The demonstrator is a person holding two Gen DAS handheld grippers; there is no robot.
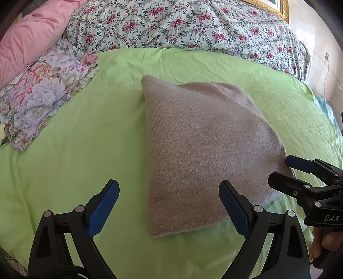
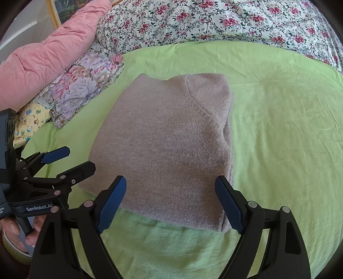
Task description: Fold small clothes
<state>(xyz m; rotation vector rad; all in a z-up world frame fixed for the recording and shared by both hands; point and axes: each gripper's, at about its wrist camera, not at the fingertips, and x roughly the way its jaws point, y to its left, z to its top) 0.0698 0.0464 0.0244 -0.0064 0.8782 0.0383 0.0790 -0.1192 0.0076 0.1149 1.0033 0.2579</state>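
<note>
Knitwear in a greyish-beige wool, a folded sweater (image 1: 205,150), lies flat on the green sheet (image 1: 75,150) in the middle of the bed, between the two grippers and touched by neither. The left wrist view shows it as a wedge that narrows to a far corner and widens toward the camera; only the right wrist view (image 2: 167,146) shows the curved seam line crossing its far right part and the stacked layers along its right edge. Its long axis runs from the near edge of the bed away toward the bedding at the back.

The left gripper (image 1: 169,203) hangs above the sweater's near left corner with its blue-padded fingers spread wide and nothing between them. The right gripper (image 2: 170,197) hovers over the near edge, equally wide and empty. Each view catches the other gripper at its side, with part of a hand (image 2: 12,231) on the handle.

Behind the sheet lie a floral quilt (image 1: 182,23), a pink quilt (image 1: 27,36) and a pastel flowered pillow (image 1: 42,92). A gilt picture frame (image 1: 276,8) hangs on the wall, and a cartoon-print cloth (image 2: 30,122) shows only in the right view.
</note>
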